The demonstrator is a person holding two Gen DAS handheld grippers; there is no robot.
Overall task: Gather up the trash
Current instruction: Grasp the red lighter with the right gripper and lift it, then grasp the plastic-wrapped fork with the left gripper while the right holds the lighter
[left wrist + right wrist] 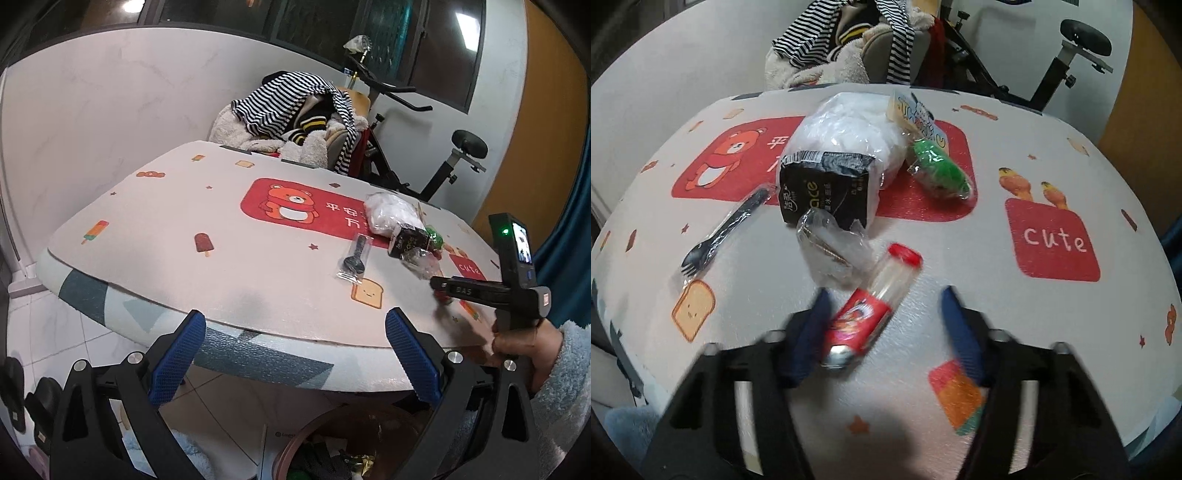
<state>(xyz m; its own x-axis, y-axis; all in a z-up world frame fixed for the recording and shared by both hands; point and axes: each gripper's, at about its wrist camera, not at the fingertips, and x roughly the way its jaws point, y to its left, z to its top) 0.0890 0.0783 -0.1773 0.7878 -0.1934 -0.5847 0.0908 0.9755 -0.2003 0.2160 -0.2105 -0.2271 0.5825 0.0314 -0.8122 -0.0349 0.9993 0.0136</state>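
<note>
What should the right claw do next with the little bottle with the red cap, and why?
Probably squeeze shut on the bottle. It lies tilted on the table mat between the right gripper's blue pads; the left pad is next to its label, while the right pad stands apart, so it isn't gripped. Then it could go to the bin under the table.

Black left gripper (295, 358), blue textured pads, silver screws, fluffy pale-blue sleeve (565, 369)

Lying on the desk (960, 266): bottle (875, 306) nearest, between hand-held gripper (886, 332) fingers; crumpled wrapper (831, 251) just behind it; tissue pack (827, 192) farther back; wrapped fork (727, 229) sitting left; plastic bag (849, 129) resting rearmost.
</note>
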